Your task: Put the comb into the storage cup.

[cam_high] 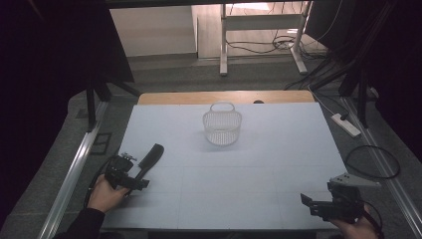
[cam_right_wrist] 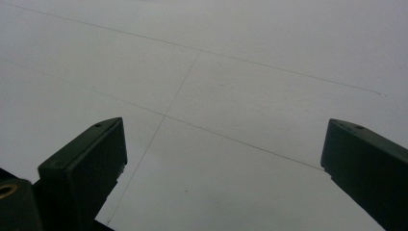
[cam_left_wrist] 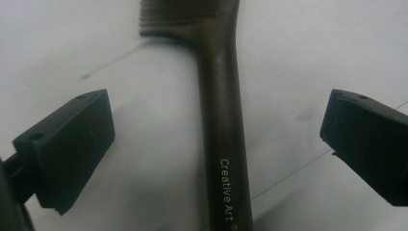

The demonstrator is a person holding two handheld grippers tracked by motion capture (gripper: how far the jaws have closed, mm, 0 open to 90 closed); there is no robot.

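Comb (cam_left_wrist: 222, 120), dark with "Creative Art" printed on its handle, lies flat on the pale desk (cam_high: 259, 169) at the near left, its handle between the left gripper's (cam_high: 142, 183) wide-open jaws, touching neither. Right gripper (cam_right_wrist: 219, 159) rests at the near right corner, jaws spread over bare desk. A white mesh basket (cam_high: 222, 127) stands well apart, mid-desk.

The dark plastic comb (cam_left_wrist: 222, 120) is getting chopped off by the left gripper view's top edge, so just the first teeth are showing, and its printed handle is running out at the bottom. In the high view the comb's near end is hiding behind the left gripper (cam_high: 140, 184) (can't tell where it stops). The white mesh basket (cam_high: 222, 127) is looking too small to see inside.
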